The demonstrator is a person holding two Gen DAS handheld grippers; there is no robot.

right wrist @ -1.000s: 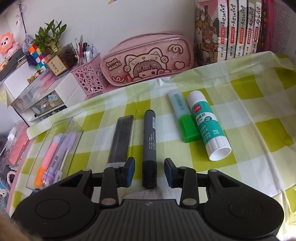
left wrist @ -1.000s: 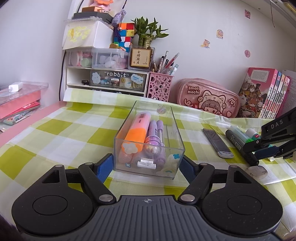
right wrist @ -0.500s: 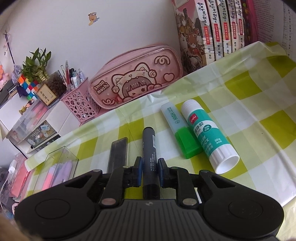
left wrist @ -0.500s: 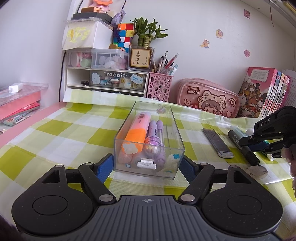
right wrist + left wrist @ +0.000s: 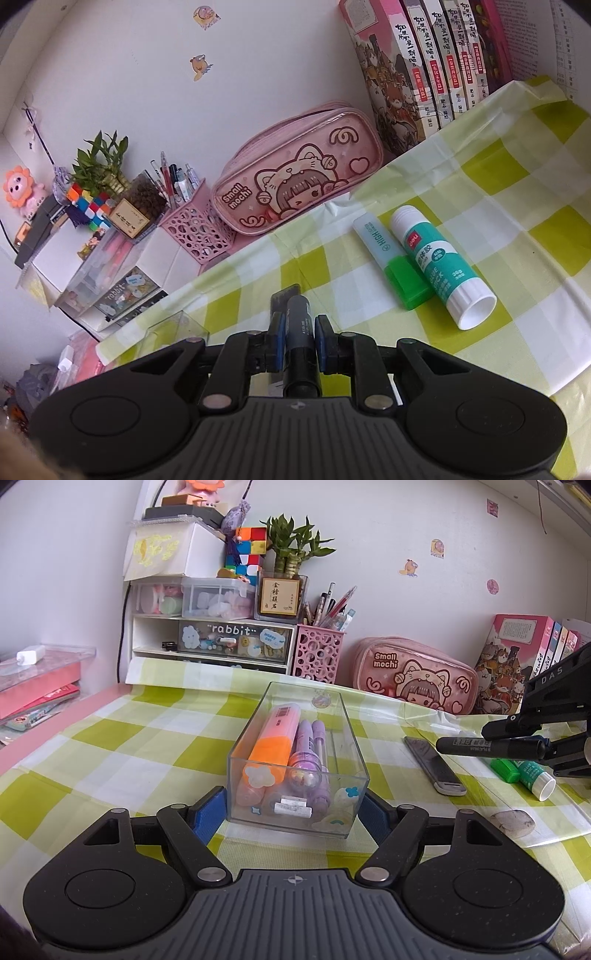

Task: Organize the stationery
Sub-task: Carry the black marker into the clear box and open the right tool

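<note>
A clear plastic box (image 5: pixel 355 738) stands on the checked cloth with an orange highlighter (image 5: pixel 275 734) and purple pens (image 5: pixel 314 746) inside. My left gripper (image 5: pixel 295 806) is shut on its near end, a blue pad against each side wall. To the right, my right gripper (image 5: pixel 300 332) is shut on a black marker (image 5: pixel 300 319) and holds it off the cloth. In the left wrist view the marker (image 5: pixel 487 746) points toward the box from the right gripper (image 5: pixel 533 744). A green highlighter (image 5: pixel 391 258) and a glue stick (image 5: pixel 439 266) lie side by side further right.
A flat dark case (image 5: pixel 434 766) lies between box and marker, with a greyish eraser (image 5: pixel 511 822) nearer the front. Along the wall stand a drawer organiser (image 5: pixel 214 642), a pink pen holder (image 5: pixel 317 651), a pink pencil case (image 5: pixel 413 679) and books (image 5: pixel 424 66).
My right gripper closed on the black marker, lifted it off the cloth and rolled. The left gripper and the clear box stayed still.
</note>
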